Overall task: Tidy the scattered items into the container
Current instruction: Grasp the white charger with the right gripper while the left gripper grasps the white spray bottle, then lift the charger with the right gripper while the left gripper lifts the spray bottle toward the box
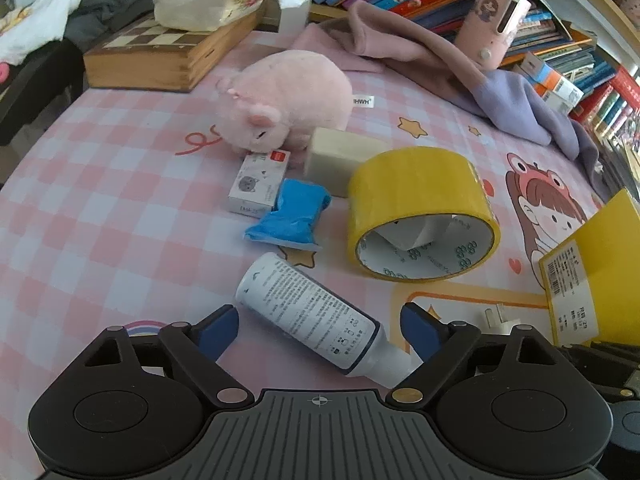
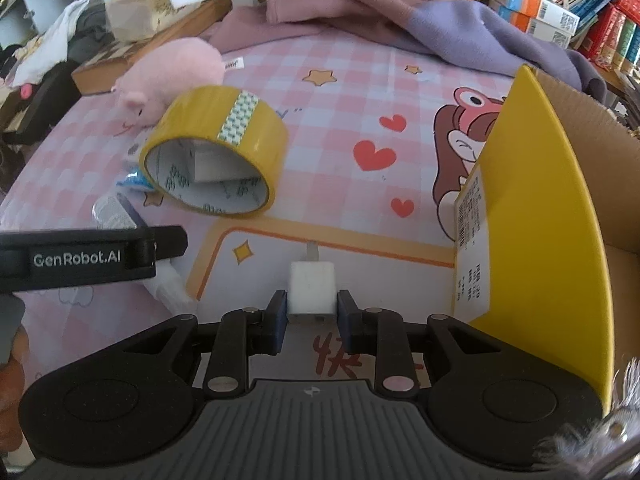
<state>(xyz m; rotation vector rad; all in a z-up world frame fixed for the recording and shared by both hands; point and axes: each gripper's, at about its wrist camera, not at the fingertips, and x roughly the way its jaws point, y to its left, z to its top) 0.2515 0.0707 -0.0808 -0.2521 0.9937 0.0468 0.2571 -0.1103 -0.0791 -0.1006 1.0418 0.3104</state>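
tape roll (image 1: 420, 208) right of pouch (image 1: 292, 216), bottle (image 1: 316, 316) in front

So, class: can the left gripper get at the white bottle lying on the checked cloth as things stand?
Probably yes. The white bottle lies between the open fingers of the left gripper, nothing covering it. It lies slantwise across the gap, cap end near the right-hand finger, so the grip may need squaring up.

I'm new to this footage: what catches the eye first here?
The yellow tape roll on its side mid-cloth, with a pink plush pig behind it. Nearer, the left gripper straddles a lying white bottle, jaws open, while the right gripper pinches a white charger beside the yellow box.
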